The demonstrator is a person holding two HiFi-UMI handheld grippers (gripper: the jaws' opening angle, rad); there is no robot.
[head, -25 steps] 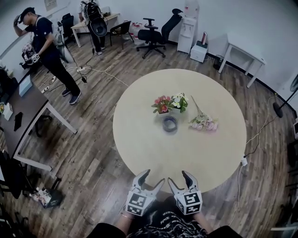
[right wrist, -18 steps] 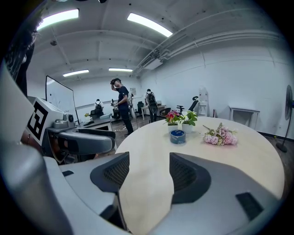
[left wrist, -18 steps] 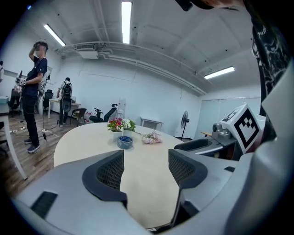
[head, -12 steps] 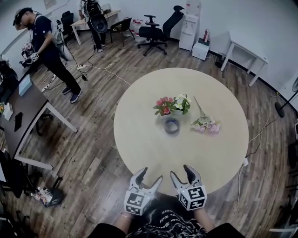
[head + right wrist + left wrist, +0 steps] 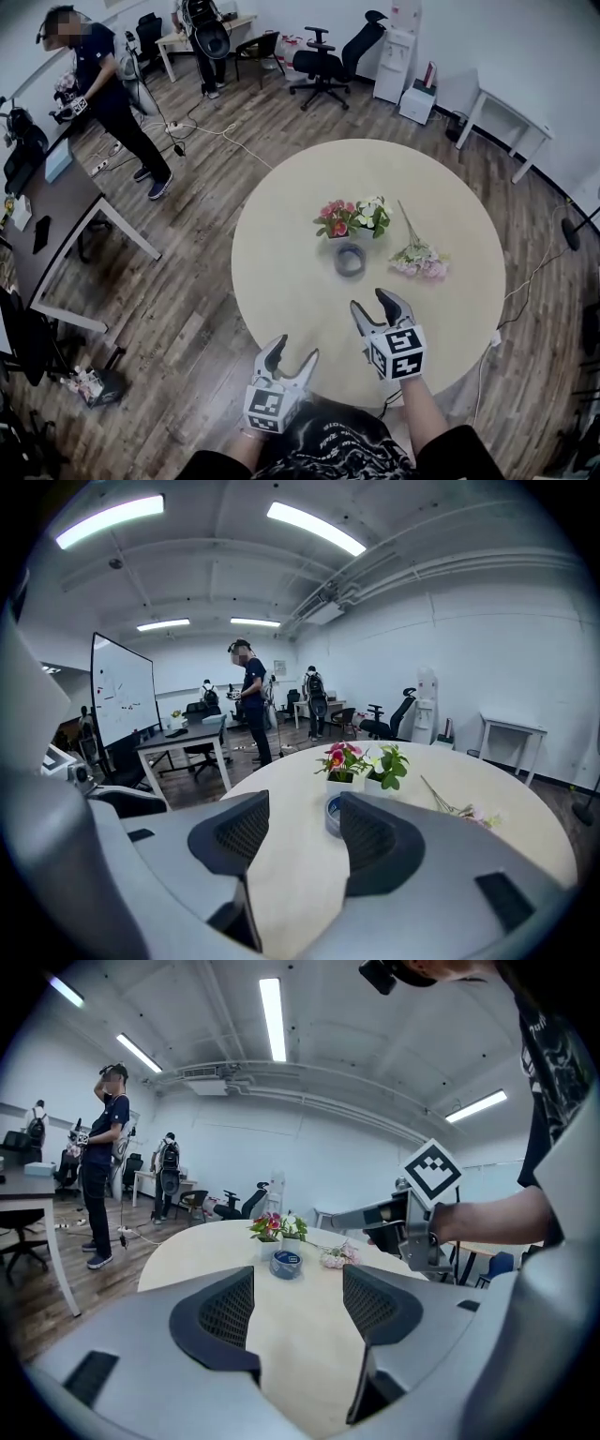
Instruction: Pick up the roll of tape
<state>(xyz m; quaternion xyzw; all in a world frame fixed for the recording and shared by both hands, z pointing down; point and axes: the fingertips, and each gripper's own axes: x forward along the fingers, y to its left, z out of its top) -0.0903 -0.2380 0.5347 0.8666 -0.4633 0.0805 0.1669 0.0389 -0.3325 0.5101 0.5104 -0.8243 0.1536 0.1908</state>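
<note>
Spreading across the wood-plank floor (image 5: 187,309) of an office, a round pale table (image 5: 291,291) filled the middle of the head view. A dark desk (image 5: 56,202) stood off to the left, and a person in dark clothes (image 5: 108,103) stood beside it. Black office chairs (image 5: 323,66) lined the far wall.

At the table's near edge, the right gripper (image 5: 370,302) reached out over the tabletop and pointed toward the flowers. Its jaws were parted and closing, with only bare tabletop between them in the right gripper view (image 5: 295,832). The left gripper (image 5: 292,349) hung lower and farther back, just off the table's rim. Its jaws stood wide apart on nothing in its own view (image 5: 298,1302).

A loose bouquet (image 5: 417,261) of pale pink blooms lay on its side to the right of centre. Two small flower pots (image 5: 336,218) stood touching at the middle of the table, one pink and one white-flowered.

The roll of tape (image 5: 350,260) lay flat on the table just in front of the pots, ahead of the right gripper's tips and apart from them.
</note>
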